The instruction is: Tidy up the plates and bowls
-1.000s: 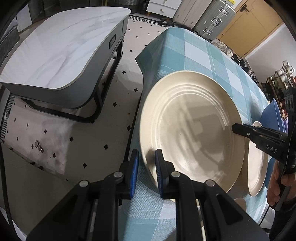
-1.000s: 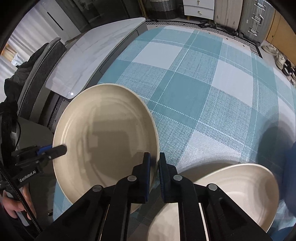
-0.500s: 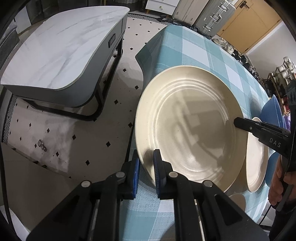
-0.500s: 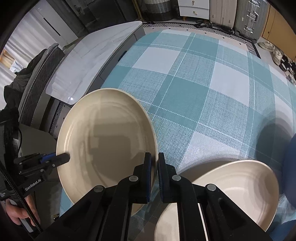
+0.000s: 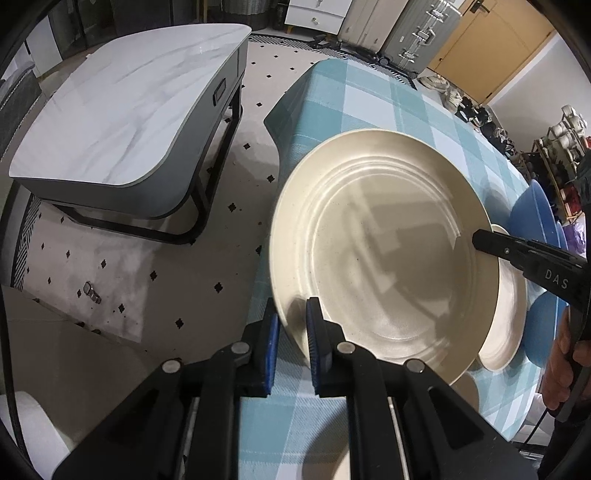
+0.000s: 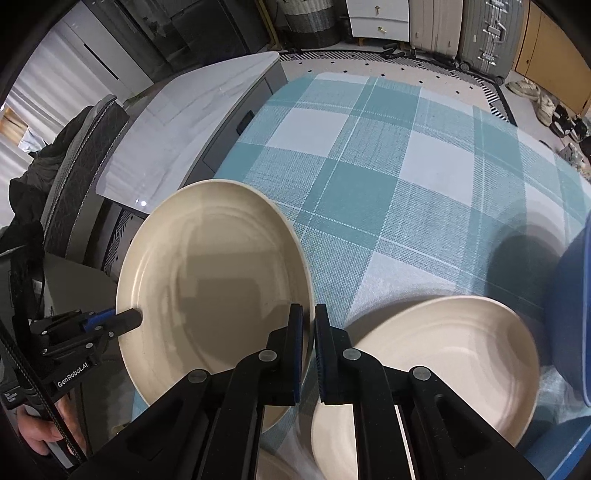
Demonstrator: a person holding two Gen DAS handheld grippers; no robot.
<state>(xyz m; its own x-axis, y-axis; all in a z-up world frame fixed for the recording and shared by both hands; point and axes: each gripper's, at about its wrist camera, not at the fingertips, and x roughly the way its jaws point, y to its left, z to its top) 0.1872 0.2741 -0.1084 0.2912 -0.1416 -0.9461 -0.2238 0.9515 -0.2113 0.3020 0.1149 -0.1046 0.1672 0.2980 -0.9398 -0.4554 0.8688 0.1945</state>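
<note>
Plate [image 5: 384, 258]: large cream plate, being held tilted above the left near part of the checked tablecloth [image 6: 369, 177], its left edge hanging past the table's side.
Left gripper [image 5: 291, 332]: clamping the plate's near-left rim, blue pads pressing on both faces.
Right gripper [image 6: 308, 332]: pinching the opposite rim, jaws nearly together on the thin edge.
Second plate [image 6: 436, 365]: cream, lying on the cloth just right of the held plate, partly under its edge.
Blue bowls [image 5: 535, 218]: sitting farther right, beside the second plate.
Marble-top table [image 5: 122, 107]: standing on the tiled floor to the left, well apart.
Suitcases [image 5: 417, 33]: lining the far wall.
</note>
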